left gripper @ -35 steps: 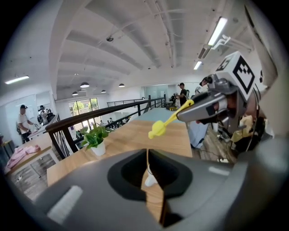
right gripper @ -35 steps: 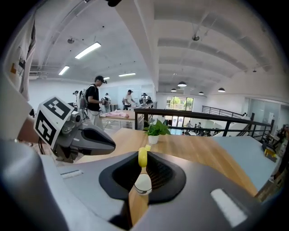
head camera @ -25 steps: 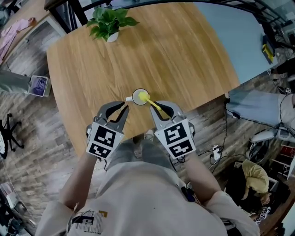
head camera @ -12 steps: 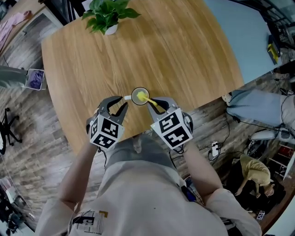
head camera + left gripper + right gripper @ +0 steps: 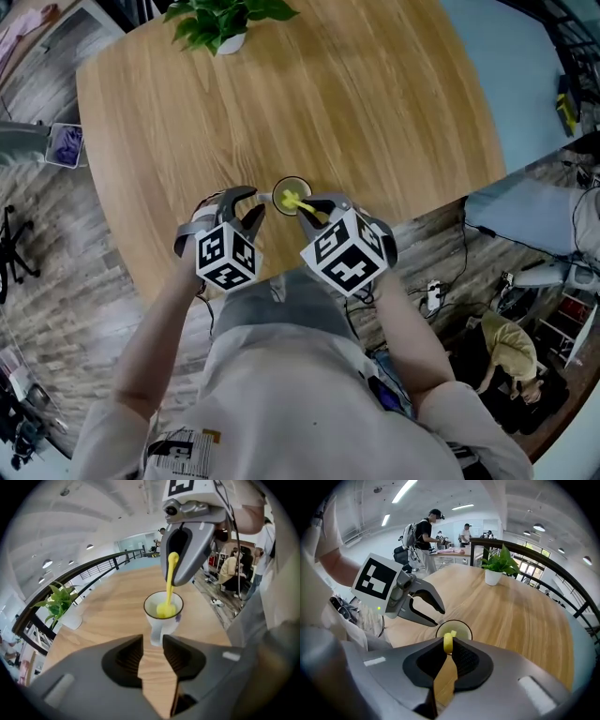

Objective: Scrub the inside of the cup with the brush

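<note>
A white cup (image 5: pixel 289 193) with a dark rim stands near the table's front edge, also seen in the left gripper view (image 5: pixel 163 616) and the right gripper view (image 5: pixel 453 629). The yellow brush (image 5: pixel 298 203) has its head down inside the cup (image 5: pixel 165 609). My right gripper (image 5: pixel 314 212) is shut on the brush's handle (image 5: pixel 448 642) just above the rim. My left gripper (image 5: pixel 234 210) is left of the cup, its jaws opening. The cup's handle (image 5: pixel 155 635) lies at its fingertips (image 5: pixel 133 645) without being pressed.
A potted plant (image 5: pixel 220 23) stands at the table's far edge. The round wooden table (image 5: pixel 375 112) stretches away beyond the cup. People stand and sit past the table (image 5: pixel 426 527). Cables and clutter lie on the floor at the right (image 5: pixel 436 300).
The left gripper's jaws have spread wide and let go of the cup's handle. The right gripper still holds the brush in the cup. Both grippers sit slightly nearer the body.
</note>
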Motion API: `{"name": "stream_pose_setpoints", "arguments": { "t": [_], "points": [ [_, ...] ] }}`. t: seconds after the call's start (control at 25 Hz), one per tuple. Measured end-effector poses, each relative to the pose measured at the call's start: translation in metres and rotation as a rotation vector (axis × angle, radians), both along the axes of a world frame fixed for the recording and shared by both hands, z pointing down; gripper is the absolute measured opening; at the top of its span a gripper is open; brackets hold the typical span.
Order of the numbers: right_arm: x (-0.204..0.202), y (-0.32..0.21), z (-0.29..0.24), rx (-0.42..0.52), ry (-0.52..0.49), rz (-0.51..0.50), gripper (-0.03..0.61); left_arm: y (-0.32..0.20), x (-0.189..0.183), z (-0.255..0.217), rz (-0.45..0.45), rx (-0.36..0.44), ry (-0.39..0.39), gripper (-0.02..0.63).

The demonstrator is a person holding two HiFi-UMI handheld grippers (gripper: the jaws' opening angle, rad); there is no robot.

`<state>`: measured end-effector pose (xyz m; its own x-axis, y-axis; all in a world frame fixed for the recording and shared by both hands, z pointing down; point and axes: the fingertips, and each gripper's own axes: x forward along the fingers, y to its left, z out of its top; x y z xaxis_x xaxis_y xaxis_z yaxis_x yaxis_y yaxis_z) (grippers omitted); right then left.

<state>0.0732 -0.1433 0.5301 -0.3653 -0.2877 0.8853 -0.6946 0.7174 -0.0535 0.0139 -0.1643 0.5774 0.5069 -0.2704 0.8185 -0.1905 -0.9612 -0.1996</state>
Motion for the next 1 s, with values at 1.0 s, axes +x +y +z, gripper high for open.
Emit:
{"name": "stream_pose_setpoints", "arguments": {
  "t": [1.0],
  "points": [
    [-0.019, -0.028, 0.027, 0.125, 0.092, -0.178, 0.035, -0.001, 0.011, 0.024, 0.046, -0.002, -0.019, 0.066]
  ]
}}
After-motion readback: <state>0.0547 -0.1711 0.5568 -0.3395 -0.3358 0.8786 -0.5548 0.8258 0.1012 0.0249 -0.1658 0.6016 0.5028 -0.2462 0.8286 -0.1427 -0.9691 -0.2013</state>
